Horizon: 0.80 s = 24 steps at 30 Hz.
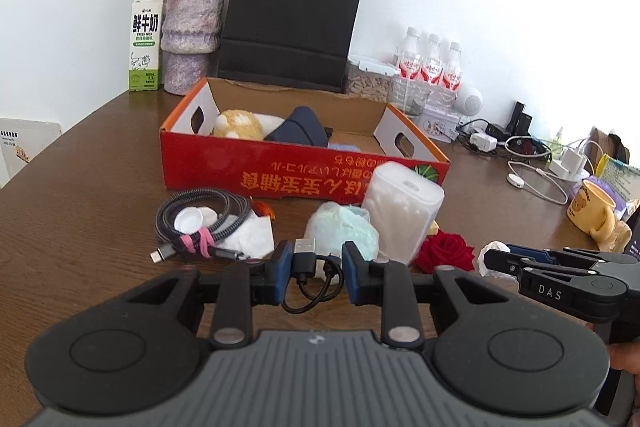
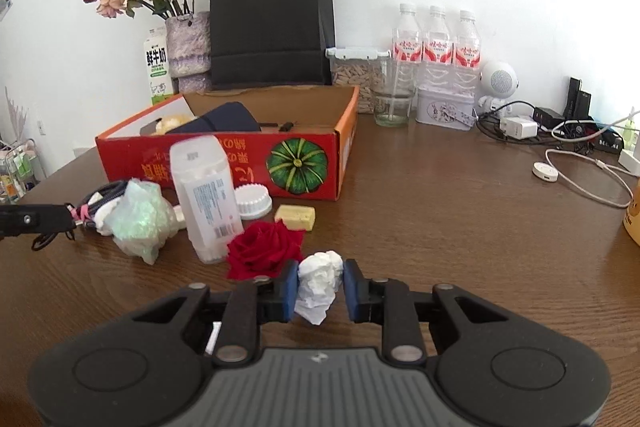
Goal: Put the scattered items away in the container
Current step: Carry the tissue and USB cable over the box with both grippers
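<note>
My left gripper (image 1: 316, 267) is shut on a short black USB cable (image 1: 304, 253), whose loop hangs under the pads just above the table. My right gripper (image 2: 320, 287) is shut on a crumpled white tissue (image 2: 320, 277); it also shows at the right of the left wrist view (image 1: 490, 261). Behind both stands the red cardboard box (image 1: 240, 167) (image 2: 224, 163) with a plush toy and a dark pouch inside. In front of the box lie a coiled braided cable (image 1: 200, 215), a greenish crumpled bag (image 2: 140, 219), a cotton swab tub (image 2: 206, 195), a red rose (image 2: 260, 247), a white lid (image 2: 252, 201) and a yellow block (image 2: 294, 217).
Along the wall behind the box are a black paper bag (image 2: 272, 27), a vase of dried roses (image 2: 188, 43), a milk carton (image 1: 144, 43) and three water bottles (image 2: 436, 43). Chargers and white cables (image 2: 580, 171) sprawl at the right, near a yellow mug (image 1: 592, 207).
</note>
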Motion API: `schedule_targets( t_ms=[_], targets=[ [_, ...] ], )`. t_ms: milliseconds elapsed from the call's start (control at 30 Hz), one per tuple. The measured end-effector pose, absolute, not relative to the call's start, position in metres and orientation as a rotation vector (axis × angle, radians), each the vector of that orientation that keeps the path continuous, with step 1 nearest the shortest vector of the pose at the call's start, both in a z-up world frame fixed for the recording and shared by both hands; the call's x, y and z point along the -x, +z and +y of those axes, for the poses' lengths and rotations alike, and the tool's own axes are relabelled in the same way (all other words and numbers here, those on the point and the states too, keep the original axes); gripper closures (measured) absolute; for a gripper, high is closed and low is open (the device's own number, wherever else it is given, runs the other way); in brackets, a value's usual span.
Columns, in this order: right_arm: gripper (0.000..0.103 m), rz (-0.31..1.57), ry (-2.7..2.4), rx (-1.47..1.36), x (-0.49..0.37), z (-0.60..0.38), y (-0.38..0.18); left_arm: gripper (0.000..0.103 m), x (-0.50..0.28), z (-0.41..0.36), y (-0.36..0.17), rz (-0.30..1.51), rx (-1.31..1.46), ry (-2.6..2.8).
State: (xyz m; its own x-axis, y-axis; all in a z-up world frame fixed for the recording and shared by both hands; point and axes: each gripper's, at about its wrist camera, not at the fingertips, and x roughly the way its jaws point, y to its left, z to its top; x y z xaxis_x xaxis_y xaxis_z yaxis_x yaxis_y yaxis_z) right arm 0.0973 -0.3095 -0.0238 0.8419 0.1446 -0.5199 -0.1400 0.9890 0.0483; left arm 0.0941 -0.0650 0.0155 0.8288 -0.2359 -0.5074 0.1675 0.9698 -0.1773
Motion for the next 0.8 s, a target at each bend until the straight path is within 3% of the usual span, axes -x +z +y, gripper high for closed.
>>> schedule_targets(
  t_ms=[433, 800],
  targets=[
    [0.080, 0.376, 0.197, -0.039, -0.144, -0.276, 0.044, 0.075, -0.153, -0.040, 0.059, 0.403, 0.194, -0.230],
    [0.080, 0.398, 0.214, -0.028, -0.229, -0.265, 0.037, 0.075, -0.233, -0.068, 0.056, 0.400, 0.207, -0.297]
  ],
)
